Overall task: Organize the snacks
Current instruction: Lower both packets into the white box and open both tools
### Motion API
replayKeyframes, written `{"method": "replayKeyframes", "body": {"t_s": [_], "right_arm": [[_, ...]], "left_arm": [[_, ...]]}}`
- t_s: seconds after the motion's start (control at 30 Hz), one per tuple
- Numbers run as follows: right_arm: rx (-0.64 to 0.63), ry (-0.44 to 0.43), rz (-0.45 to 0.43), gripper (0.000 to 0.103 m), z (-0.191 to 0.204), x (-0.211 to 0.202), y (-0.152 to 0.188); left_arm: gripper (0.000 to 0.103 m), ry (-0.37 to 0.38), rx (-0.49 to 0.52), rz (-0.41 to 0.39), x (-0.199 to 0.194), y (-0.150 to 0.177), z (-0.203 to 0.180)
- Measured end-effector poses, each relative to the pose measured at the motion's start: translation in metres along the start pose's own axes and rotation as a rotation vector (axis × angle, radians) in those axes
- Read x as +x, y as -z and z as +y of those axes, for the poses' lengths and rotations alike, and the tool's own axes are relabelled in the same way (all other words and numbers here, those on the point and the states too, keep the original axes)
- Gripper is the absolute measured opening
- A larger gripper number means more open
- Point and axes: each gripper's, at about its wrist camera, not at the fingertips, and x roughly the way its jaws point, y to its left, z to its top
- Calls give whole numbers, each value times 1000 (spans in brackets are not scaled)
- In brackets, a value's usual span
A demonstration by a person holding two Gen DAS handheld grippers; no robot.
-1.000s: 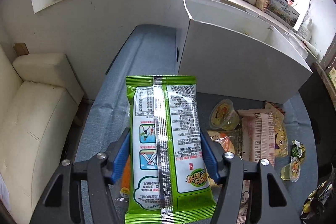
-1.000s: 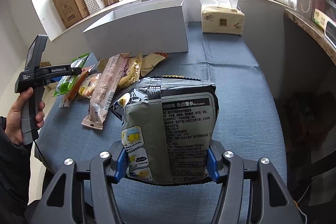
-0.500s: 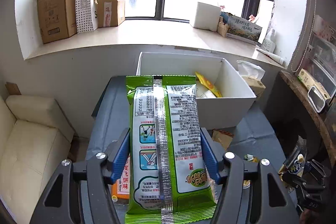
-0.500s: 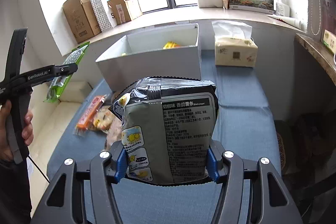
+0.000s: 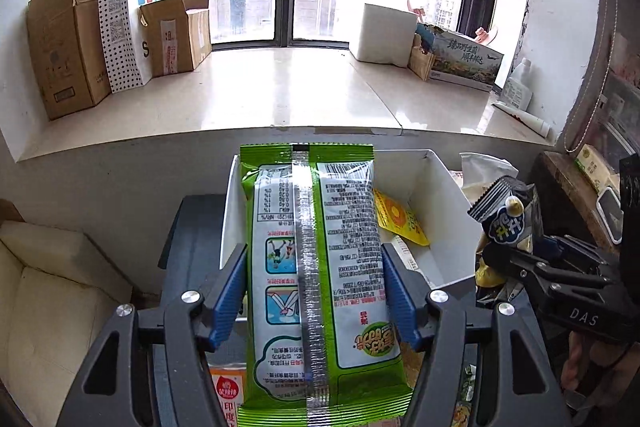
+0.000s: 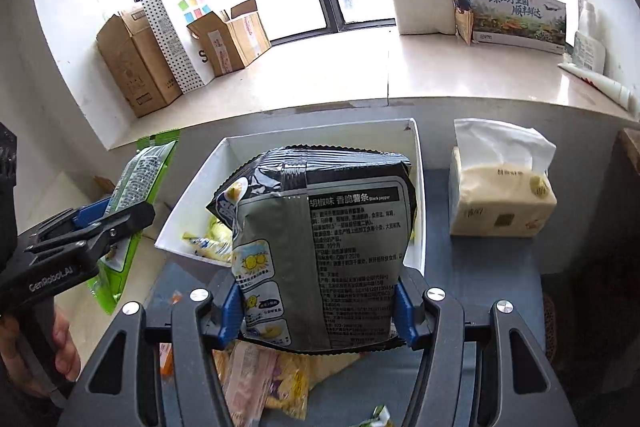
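My left gripper is shut on a long green snack packet and holds it raised over the near left part of the white box. My right gripper is shut on a black crisp bag, held above the box's near edge. The box holds a yellow packet and other snacks. The right gripper with the black bag shows at the right of the left wrist view; the left gripper with the green packet shows at the left of the right wrist view.
The box stands on a blue-grey table below a white window ledge with cardboard boxes. A tissue pack stands right of the box. Loose snacks lie on the table under my grippers. A cream sofa is at the left.
Both grippers have risen and moved forward with their packets, from low over the table to above the white box. The box's inside now shows in both views.
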Motion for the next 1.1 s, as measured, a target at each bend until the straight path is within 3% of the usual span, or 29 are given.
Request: {"method": "replayKeyframes", "body": {"t_s": [0.17,0.2,0.23,0.27,0.3,0.33,0.43,0.57,0.63,0.77,0.97,1.1], "right_arm": [[76,28,24,64,-18,35,-38],[59,47,22,65,-17,40,-43],[48,51,21,66,-17,45,-47],[52,40,30,76,-18,49,-50],[75,13,41,98,-21,54,-53],[114,-9,30,103,-26,56,-54],[197,10,-29,103,-38,50,-53],[172,12,-15,103,-38,45,-50],[168,15,-48,103,-38,37,-47],[187,-60,-77,103,-35,15,-39],[4,-89,-94,103,-6,-28,-16],[-102,-133,-92,103,12,-65,17]], "left_arm": [[74,14,-23,7,33,-24,5],[77,21,-22,14,38,-27,5],[88,21,-15,24,43,-29,3],[95,16,-3,30,47,-31,2],[103,8,7,25,49,-31,1],[103,-4,16,18,50,-30,1],[103,-24,17,29,53,-24,7],[103,-28,18,31,48,-14,17],[103,-19,4,31,43,-10,24],[103,-16,-20,2,19,2,34],[103,9,28,-35,-40,32,33],[103,48,41,-76,-82,59,29]]}}
